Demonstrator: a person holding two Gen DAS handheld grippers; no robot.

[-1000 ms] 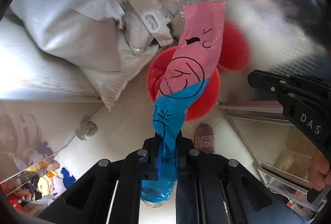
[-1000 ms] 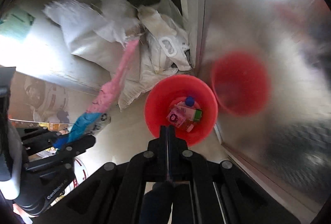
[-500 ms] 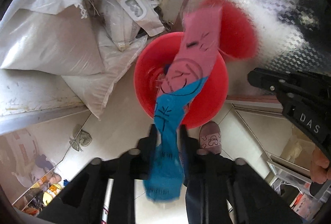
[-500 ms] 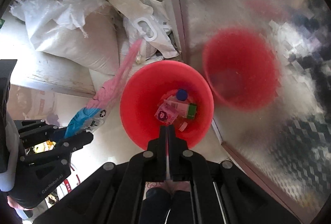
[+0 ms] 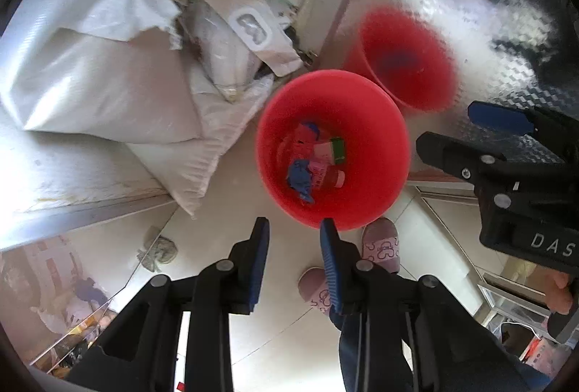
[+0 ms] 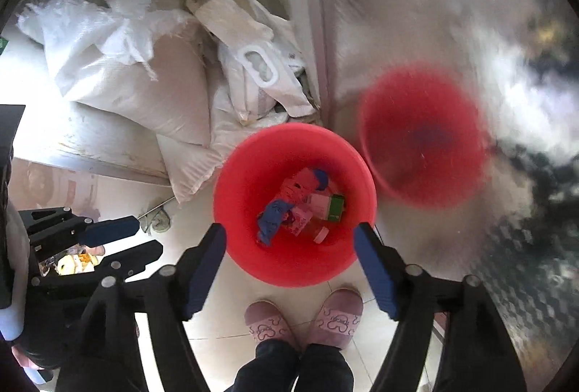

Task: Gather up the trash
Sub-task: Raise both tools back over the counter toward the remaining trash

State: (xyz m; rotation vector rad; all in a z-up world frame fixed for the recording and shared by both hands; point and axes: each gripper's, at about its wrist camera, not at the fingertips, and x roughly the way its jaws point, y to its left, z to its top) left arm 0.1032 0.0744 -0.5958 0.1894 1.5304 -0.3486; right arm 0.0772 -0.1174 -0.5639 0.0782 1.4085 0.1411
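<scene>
Trash dropped in red bin; both claws apart & empty above it.

The left claw [image 5: 294,229] is seen part-open w/ nothing between the pads, and the right claw [image 6: 289,240] has just been opened wide, also empty. The pink-and-blue wrapper [image 6: 280,207] is seen lying inside the red bin [image 6: 231,211] on the floor [image 5: 224,211], among cartons, the bin set just beside the white sacks [image 5: 108,73] and near the slippers [image 6: 304,319]. Drop judged done; for a clean finish both claws are best lifted straight up, clear of the rim, before the next item is sought. A crumpled scrap [image 5: 159,252] on the floor may be next.
</scene>
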